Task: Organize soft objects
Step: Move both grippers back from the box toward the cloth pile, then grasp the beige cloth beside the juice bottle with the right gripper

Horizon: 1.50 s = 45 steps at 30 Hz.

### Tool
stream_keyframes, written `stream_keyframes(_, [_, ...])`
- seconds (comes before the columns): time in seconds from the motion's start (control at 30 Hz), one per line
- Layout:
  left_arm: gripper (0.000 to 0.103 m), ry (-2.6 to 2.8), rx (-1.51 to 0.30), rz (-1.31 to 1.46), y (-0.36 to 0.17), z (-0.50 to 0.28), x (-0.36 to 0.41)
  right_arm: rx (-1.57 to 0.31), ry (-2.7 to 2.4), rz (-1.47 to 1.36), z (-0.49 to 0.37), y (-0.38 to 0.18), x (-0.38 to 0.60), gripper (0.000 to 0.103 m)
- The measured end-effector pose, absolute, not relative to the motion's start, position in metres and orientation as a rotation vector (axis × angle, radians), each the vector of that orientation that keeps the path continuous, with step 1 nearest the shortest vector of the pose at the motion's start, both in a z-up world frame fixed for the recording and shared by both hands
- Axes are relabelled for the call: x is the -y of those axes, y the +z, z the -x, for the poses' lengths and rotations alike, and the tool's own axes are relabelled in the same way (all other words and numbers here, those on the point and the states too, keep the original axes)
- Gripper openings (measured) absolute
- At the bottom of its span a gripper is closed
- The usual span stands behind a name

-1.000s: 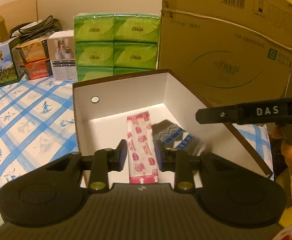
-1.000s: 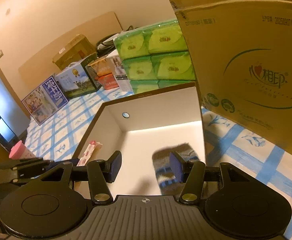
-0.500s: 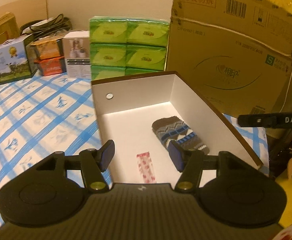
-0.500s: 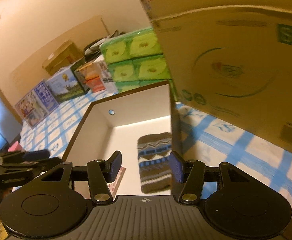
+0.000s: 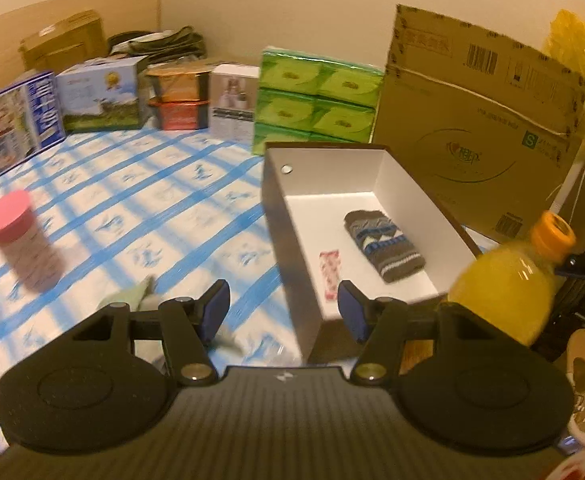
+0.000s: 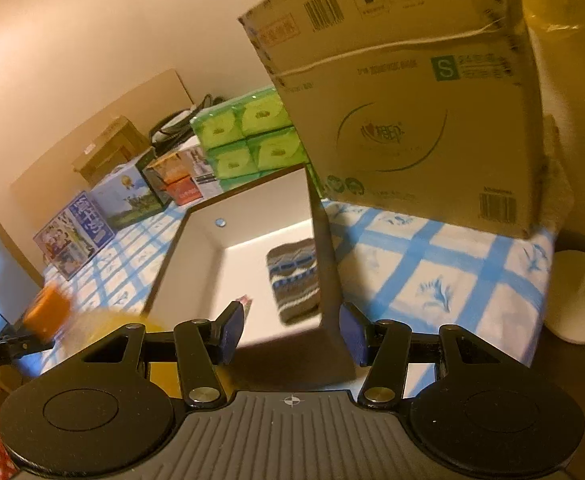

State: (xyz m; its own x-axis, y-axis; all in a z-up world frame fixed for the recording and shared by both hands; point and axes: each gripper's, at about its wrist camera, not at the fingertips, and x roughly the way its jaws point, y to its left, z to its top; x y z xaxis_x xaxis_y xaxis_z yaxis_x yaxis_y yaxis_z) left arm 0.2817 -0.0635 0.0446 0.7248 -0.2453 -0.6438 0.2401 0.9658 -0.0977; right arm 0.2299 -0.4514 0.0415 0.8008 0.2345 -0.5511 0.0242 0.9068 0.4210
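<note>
An open brown box with a white inside (image 5: pixel 288 208) stands on the blue-checked cloth. A grey and blue knitted sock (image 5: pixel 384 245) and a pink and white packet (image 5: pixel 329 276) lie on its floor. My left gripper (image 5: pixel 284 312) is open and empty, back from the box's near left corner. A pale green soft item (image 5: pixel 132 299) lies on the cloth by its left finger. My right gripper (image 6: pixel 292 332) is open and empty at the box's near right corner (image 6: pixel 326 280). The sock (image 6: pixel 294 280) and the packet's end (image 6: pixel 246 301) show in that view too.
An orange juice bottle (image 5: pixel 512 276) stands right of the box. A pink-lidded jar (image 5: pixel 22 240) stands on the cloth at left. Green tissue packs (image 5: pixel 316 100), a big cardboard carton (image 5: pixel 480 120) and several printed boxes (image 5: pixel 100 98) line the back. A white fan base (image 6: pixel 580 300) is at right.
My left gripper let go of the pink packet into the box, opened and pulled back to the left. My right gripper drew back and right from over the sock.
</note>
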Motion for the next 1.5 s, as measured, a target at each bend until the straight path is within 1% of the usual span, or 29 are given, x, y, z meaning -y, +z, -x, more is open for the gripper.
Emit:
stream_keyframes(0.4, [0.057,-0.17,-0.678,0.07,0.063,-0.167,-0.004,-0.594,0.177,-0.432,-0.127,0.06,0.379,0.053])
stream_keyframes(0.53, [0.057,-0.156,-0.664,0.076,0.065,-0.136,-0.019,-0.608,0.222,-0.431,-0.103,0.059,0.348,0.053])
stream_keyframes(0.73, [0.057,-0.117,-0.661,0.087,0.057,-0.108,-0.04,-0.648,0.275,-0.352,-0.083,0.048,0.298,0.053])
stream_keyframes(1.07, [0.057,-0.04,-0.697,0.088,0.029,-0.104,-0.059,-0.702,0.316,-0.171,-0.093,0.01,0.247,0.053])
stream_keyframes(1.3, [0.057,-0.033,-0.746,0.075,0.001,-0.129,-0.055,-0.722,0.282,-0.059,-0.123,-0.022,0.236,0.053])
stream_keyframes(1.5, [0.057,-0.033,-0.793,0.061,-0.025,-0.152,-0.052,-0.771,0.228,-0.03,-0.149,-0.054,0.236,0.053])
